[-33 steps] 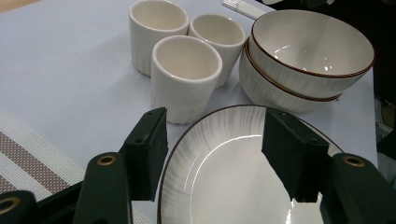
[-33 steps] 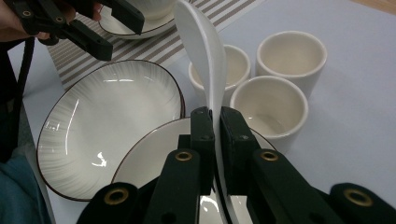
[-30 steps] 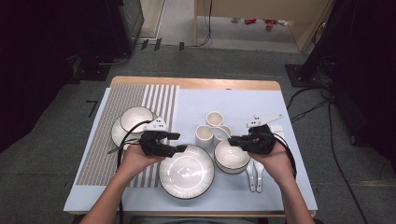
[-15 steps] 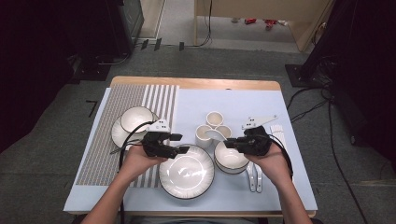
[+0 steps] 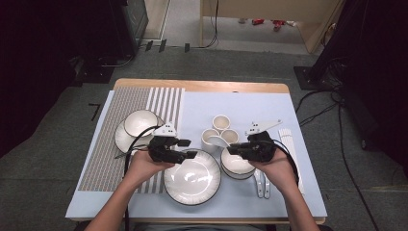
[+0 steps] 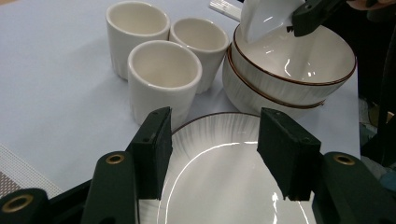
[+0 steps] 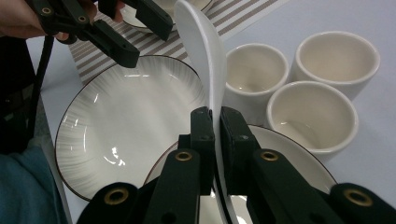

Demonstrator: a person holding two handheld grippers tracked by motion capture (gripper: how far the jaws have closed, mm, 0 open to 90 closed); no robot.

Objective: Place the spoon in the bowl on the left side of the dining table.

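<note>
White spoon [image 7: 205,60] clamped by right gripper [image 7: 215,122], handle hidden between pads, left gripper [image 6: 212,149] empty, jaws just narrowing.

A wooden table [image 5: 202,85] stands on grey carpet floor [image 5: 57,159], with dark equipment [image 5: 72,33] and cables [image 5: 332,103] around.

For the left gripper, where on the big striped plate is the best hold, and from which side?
Probably the near rim of the plate, approached level from the person's side with one jaw above and one below. It lies flat, too wide to span; the cups and stacked bowls crowd its far edge. The left gripper hovers there, open.
</note>
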